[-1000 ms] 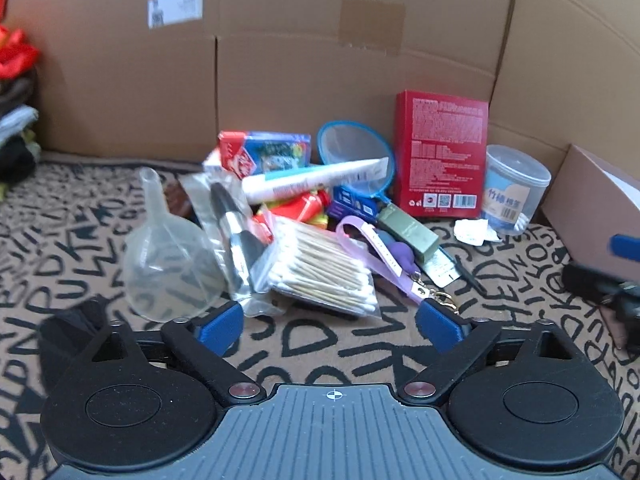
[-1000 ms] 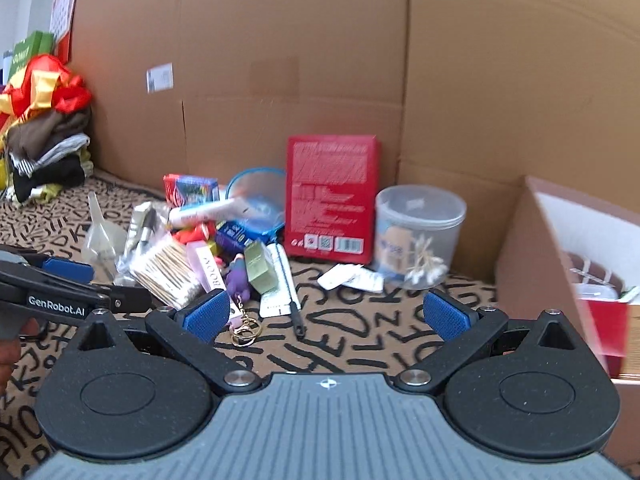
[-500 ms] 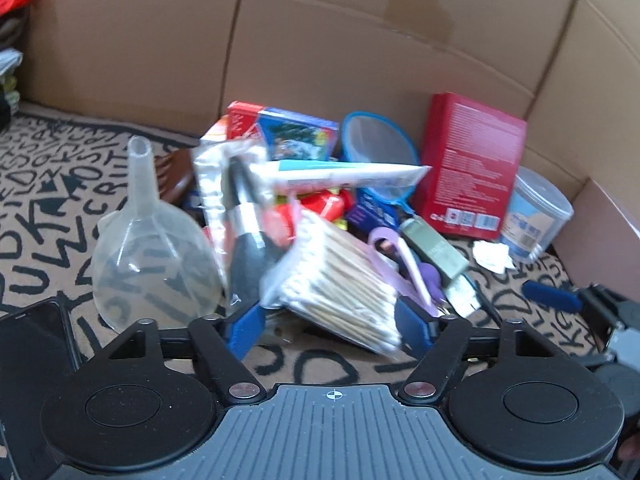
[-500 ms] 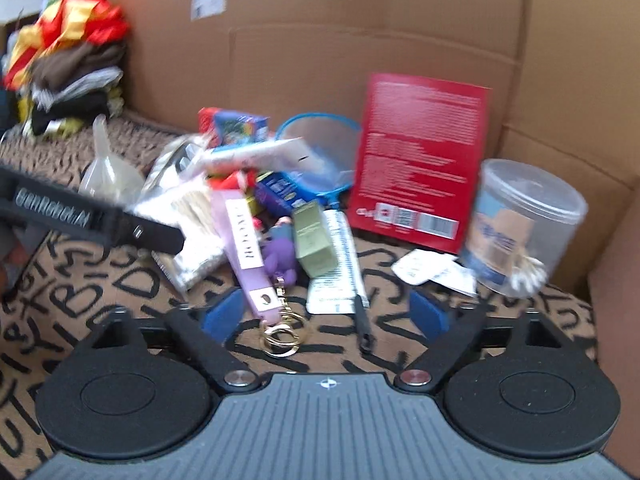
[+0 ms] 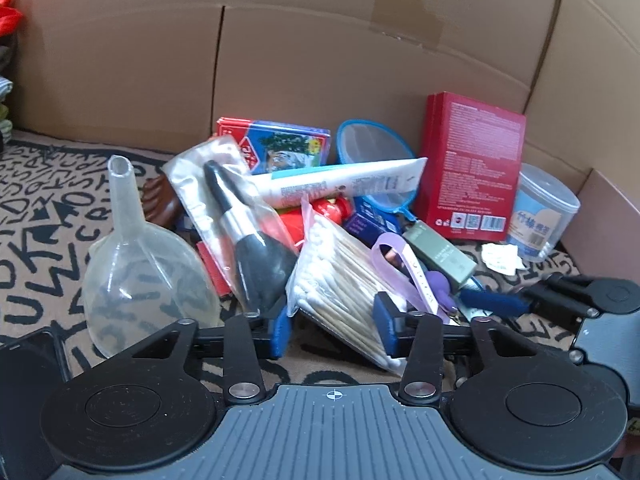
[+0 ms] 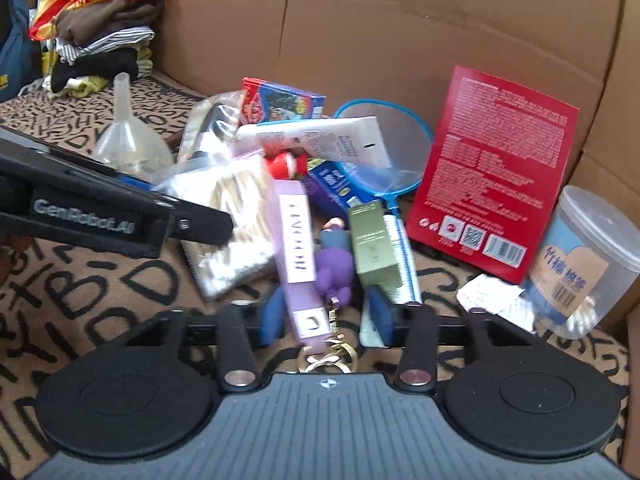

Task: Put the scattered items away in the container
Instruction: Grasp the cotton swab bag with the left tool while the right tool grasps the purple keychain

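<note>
A pile of small items lies on the patterned mat against a cardboard wall. My left gripper (image 5: pixel 334 328) has its blue pads on either side of a clear bag of cotton swabs (image 5: pixel 340 292), closing on it; the bag also shows in the right wrist view (image 6: pixel 232 224). My right gripper (image 6: pixel 326 320) straddles a purple lanyard strap (image 6: pixel 298 248) with a purple charm and gold key ring (image 6: pixel 328 356), jaws partly closed around it. A green box (image 6: pixel 374 248) lies beside it.
A clear funnel (image 5: pixel 136 268), bagged brush (image 5: pixel 248 240), white tube (image 5: pixel 340 186), blue strainer (image 5: pixel 368 152), red box (image 5: pixel 472 168) and swab tub (image 5: pixel 540 216) crowd the pile. Folded clothes (image 6: pixel 100 40) sit far left. A box edge (image 5: pixel 612 216) stands at the right.
Both grippers have moved forward into the pile and narrowed. The left one now brackets the swab bag; the right one now brackets the purple lanyard.
</note>
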Tool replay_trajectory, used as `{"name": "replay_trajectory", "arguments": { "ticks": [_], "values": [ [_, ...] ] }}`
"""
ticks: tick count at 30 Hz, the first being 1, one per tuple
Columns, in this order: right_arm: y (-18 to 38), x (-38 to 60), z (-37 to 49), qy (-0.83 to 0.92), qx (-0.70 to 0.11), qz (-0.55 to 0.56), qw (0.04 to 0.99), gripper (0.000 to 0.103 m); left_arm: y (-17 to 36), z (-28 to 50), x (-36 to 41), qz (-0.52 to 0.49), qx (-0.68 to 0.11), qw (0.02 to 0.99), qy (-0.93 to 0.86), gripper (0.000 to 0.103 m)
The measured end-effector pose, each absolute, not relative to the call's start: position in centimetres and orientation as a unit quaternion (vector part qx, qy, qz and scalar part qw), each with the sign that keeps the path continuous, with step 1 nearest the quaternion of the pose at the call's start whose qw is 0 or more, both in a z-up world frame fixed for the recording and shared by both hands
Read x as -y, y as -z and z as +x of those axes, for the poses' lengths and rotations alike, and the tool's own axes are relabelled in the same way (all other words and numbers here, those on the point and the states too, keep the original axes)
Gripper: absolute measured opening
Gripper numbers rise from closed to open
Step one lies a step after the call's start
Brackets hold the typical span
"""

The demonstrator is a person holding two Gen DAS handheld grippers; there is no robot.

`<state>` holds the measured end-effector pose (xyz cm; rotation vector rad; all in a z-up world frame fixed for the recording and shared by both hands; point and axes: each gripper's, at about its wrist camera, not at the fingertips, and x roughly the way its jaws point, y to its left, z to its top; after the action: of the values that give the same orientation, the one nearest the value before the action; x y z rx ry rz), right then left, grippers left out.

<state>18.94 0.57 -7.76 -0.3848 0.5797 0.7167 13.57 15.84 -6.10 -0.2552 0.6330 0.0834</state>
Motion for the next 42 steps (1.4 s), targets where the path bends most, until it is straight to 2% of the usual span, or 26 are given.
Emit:
{"name": "replay_trajectory", "arguments": {
  "ticks": [4,5,7,10,18,20,21,22,24,28,30,35,37,38,42],
  "values": [
    [7.6,0.3,17.8,-0.34,-0.287,-0.177,0.878,0.024,6.0,12.8,-15.7,-0.13,-0.316,0.939,-0.027,0.027],
    [7.5,0.7,17.4,-0.341,-0.289,-0.176,0.877,0.024,6.0,12.5,-15.6,-0.131,-0.317,0.939,-0.022,0.025],
    [7.3,1.6,16.7,-0.344,-0.294,-0.173,0.875,0.024,6.3,12.0,-15.2,-0.13,-0.328,0.935,-0.012,0.011],
    [7.0,3.3,15.2,-0.345,-0.3,-0.162,0.874,0.024,7.1,11.2,-14.1,-0.129,-0.35,0.928,0.0,0.003],
    [6.6,7.2,11.1,-0.335,-0.298,-0.139,0.883,0.024,6.9,7.4,-11.2,-0.113,-0.36,0.926,0.026,0.004],
    [6.5,7.8,10.1,-0.336,-0.292,-0.138,0.885,0.025,6.5,6.6,-10.7,-0.11,-0.362,0.925,0.032,0.014],
    [6.4,8.0,9.7,-0.335,-0.291,-0.139,0.885,0.027,6.3,6.3,-10.4,-0.107,-0.362,0.925,0.033,0.028],
    [6.3,8.1,9.3,-0.333,-0.29,-0.139,0.886,0.033,6.2,6.2,-10.3,-0.105,-0.36,0.927,0.032,0.029],
    [5.9,8.5,8.9,-0.329,-0.284,-0.134,0.89,0.035,5.8,5.9,-10.0,-0.1,-0.355,0.929,0.026,0.034],
    [4.7,8.9,9.2,-0.317,-0.261,-0.119,0.904,0.036,5.3,6.1,-10.4,-0.119,-0.348,0.93,0.021,0.056],
    [4.4,9.1,9.8,-0.309,-0.258,-0.107,0.909,0.039,5.2,6.3,-10.9,-0.131,-0.346,0.929,0.019,0.063],
    [5.0,9.2,11.5,-0.291,-0.273,-0.085,0.913,0.041,4.8,7.0,-12.0,-0.15,-0.34,0.928,0.016,0.068],
    [5.4,9.1,11.9,-0.285,-0.282,-0.081,0.913,0.041,4.5,7.0,-12.5,-0.152,-0.332,0.931,0.013,0.077],
    [5.6,9.0,12.2,-0.284,-0.287,-0.079,0.911,0.041,4.4,7.0,-12.7,-0.152,-0.327,0.933,0.008,0.079],
    [5.9,8.5,12.8,-0.288,-0.296,-0.08,0.907,0.041,4.4,7.2,-13.7,-0.146,-0.322,0.935,-0.019,0.079]
  ]
}}
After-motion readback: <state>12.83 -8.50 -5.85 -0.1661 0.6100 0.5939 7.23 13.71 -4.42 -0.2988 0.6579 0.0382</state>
